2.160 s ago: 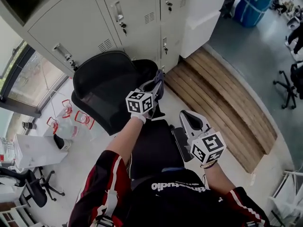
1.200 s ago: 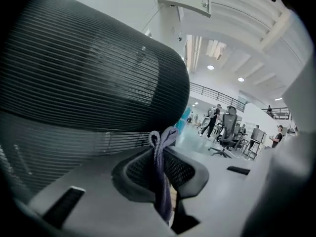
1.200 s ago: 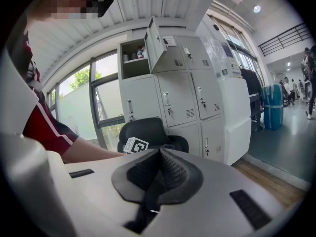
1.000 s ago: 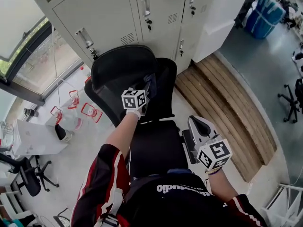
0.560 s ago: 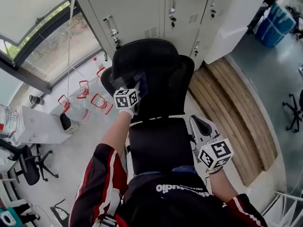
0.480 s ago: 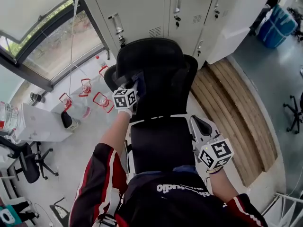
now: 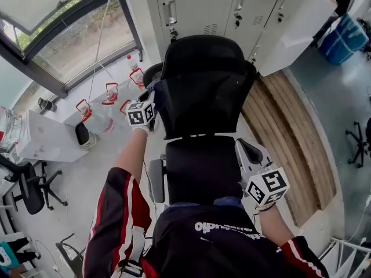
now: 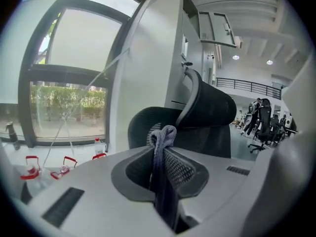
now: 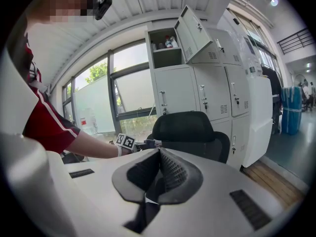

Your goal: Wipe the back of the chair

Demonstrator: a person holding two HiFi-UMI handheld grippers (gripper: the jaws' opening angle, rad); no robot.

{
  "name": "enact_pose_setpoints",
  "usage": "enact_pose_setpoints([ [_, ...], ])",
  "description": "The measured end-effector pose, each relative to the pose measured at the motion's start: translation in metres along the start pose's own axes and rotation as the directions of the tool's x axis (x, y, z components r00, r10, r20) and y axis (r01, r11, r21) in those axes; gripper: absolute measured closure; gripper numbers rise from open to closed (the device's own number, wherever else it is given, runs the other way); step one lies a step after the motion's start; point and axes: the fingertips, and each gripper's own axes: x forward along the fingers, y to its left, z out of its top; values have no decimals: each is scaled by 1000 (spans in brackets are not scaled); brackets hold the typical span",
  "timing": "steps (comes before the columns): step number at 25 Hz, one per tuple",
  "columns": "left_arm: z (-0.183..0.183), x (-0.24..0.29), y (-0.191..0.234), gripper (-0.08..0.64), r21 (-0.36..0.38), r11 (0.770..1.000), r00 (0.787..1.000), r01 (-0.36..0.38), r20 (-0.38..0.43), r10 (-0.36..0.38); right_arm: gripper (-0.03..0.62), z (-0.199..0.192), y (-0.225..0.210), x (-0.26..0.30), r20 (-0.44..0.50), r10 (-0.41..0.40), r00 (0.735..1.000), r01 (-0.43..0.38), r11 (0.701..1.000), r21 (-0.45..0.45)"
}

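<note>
A black mesh office chair stands in front of me, its backrest [image 7: 206,86] above the seat [image 7: 203,169]. My left gripper [image 7: 152,97] is at the backrest's left edge, shut on a dark blue-grey cloth [image 7: 156,90]. In the left gripper view the cloth [image 8: 168,132] hangs pinched between the jaws of this gripper [image 8: 159,149], and the backrest [image 8: 210,110] curves just beyond. My right gripper [image 7: 253,155] hovers by the seat's right side, jaws shut with nothing between them. The right gripper view looks past that gripper [image 9: 159,154] to the chair [image 9: 190,130] and the left gripper's marker cube [image 9: 125,141].
Grey lockers [image 7: 232,4] stand right behind the chair, a window [image 7: 58,33] to the left. Water jugs with red handles [image 7: 110,94] sit on the floor at left, near a white box [image 7: 40,141]. A wooden platform [image 7: 295,132] lies to the right, and another office chair [image 7: 23,184] at far left.
My left gripper has carried the cloth from the middle of the backrest out to its left edge. The view has swung square onto the chair. The right gripper has hardly moved.
</note>
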Motion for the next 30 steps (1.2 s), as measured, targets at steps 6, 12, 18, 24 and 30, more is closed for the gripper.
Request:
enact_pose_setpoints([
  [6,5,-46,34,503,-14,999,999,-51,16,51,578,3,27,-11,15,4,1000,-4,1000,-17],
  [12,25,-83,12,503,-27,1000,997,-2,73,4,578,8,44,-26,65,13,998,-13,1000,-11],
  [18,20,-84,-61,503,-24,996,994,81,79,-79,578,5,38,-50,104,12,994,-13,1000,10],
  [24,-2,-46,-173,503,-19,978,977,209,35,-208,578,4,-2,-76,125,-18,992,14,999,31],
  [30,-17,9,-291,503,-9,940,941,340,2,-340,578,-3,-63,-104,125,-88,988,80,994,69],
])
